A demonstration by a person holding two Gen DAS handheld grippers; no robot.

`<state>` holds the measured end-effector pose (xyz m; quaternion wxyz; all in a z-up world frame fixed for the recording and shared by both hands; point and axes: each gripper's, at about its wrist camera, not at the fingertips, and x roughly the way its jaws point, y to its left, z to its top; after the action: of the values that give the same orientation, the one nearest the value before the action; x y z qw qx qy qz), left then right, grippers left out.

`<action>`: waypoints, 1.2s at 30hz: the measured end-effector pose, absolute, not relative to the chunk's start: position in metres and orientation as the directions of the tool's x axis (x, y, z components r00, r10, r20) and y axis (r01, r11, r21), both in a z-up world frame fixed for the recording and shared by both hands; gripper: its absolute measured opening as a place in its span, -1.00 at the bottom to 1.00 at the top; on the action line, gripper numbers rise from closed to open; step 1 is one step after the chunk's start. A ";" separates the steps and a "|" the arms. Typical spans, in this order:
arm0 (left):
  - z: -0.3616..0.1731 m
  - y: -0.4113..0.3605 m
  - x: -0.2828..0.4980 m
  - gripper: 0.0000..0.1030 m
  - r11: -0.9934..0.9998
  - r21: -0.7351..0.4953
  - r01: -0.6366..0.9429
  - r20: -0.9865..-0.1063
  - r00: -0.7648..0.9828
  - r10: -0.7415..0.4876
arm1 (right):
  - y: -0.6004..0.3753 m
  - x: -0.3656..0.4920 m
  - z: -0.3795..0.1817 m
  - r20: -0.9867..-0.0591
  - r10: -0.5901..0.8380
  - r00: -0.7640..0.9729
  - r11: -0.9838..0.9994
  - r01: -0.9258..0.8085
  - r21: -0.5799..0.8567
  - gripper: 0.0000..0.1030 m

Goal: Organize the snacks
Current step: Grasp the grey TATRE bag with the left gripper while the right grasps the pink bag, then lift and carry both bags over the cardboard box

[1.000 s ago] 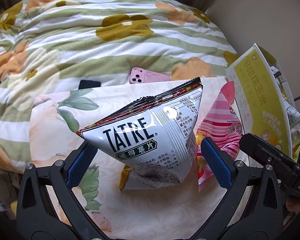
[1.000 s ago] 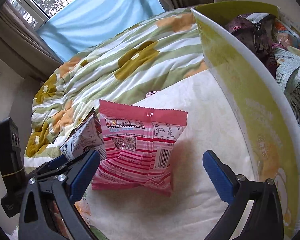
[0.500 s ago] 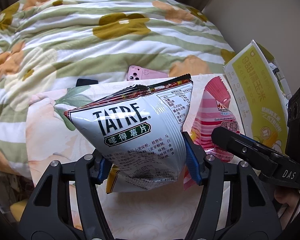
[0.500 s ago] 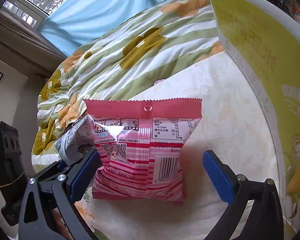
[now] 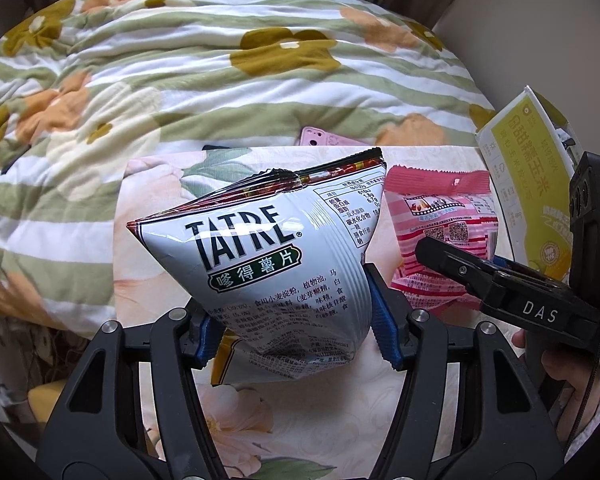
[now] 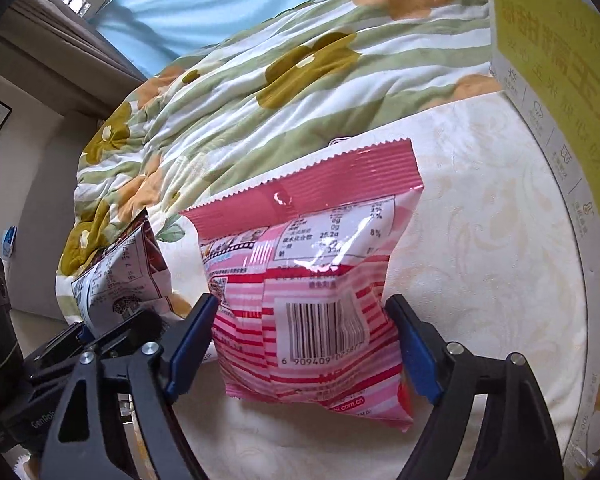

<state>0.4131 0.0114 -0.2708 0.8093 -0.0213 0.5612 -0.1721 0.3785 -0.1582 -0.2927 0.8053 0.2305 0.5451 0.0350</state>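
A white TATRE chip bag [image 5: 276, 260] stands tilted on the floral cloth, and my left gripper [image 5: 296, 332] is shut on its lower part, blue pads pressing both sides. In the right wrist view that white chip bag [image 6: 120, 280] shows at the left. A pink striped snack bag [image 6: 312, 300] sits between the blue pads of my right gripper [image 6: 302, 344]. Its jaws are closing and both pads touch the bag's sides. In the left wrist view the pink snack bag [image 5: 440, 220] lies right of the chip bag, partly behind one of the right gripper's black fingers [image 5: 452, 258].
A yellow-green cardboard box [image 6: 560, 80] holding snacks stands at the right, also seen as the box [image 5: 528, 168]. A pink phone [image 5: 320, 138] lies at the cloth's far edge on a flowered quilt [image 5: 220, 60]. A yellow packet [image 5: 220, 364] peeks from under the chip bag.
My left jaws went from wide open to shut on the chip bag. My right gripper moved down over the pink bag and its jaws came in against its sides.
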 end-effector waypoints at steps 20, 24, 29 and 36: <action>-0.226 0.008 0.373 0.03 0.920 -0.250 0.301 -0.862 0.364 -0.353 | -0.158 0.338 -0.232 -0.826 0.230 0.514 0.932 0.128 0.340 0.17; -0.192 -0.006 0.365 0.03 0.919 -0.231 0.319 -0.844 0.404 -0.353 | -0.167 0.317 -0.193 -0.798 0.192 0.572 0.941 0.124 0.315 0.17; -0.144 -0.043 0.359 0.03 0.908 -0.225 0.354 -0.801 0.463 -0.379 | -0.206 0.292 -0.149 -0.750 0.161 0.641 0.932 0.151 0.329 0.17; -0.093 -0.146 0.349 0.03 0.887 -0.237 0.396 -0.746 0.511 -0.427 | -0.294 0.265 -0.104 -0.700 0.101 0.707 0.937 0.168 0.305 0.17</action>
<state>0.3492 -0.1464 -0.0933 0.8690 -0.0179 0.4340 -0.2368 0.2650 -0.2941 -0.1041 0.9070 0.1761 0.3820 -0.0187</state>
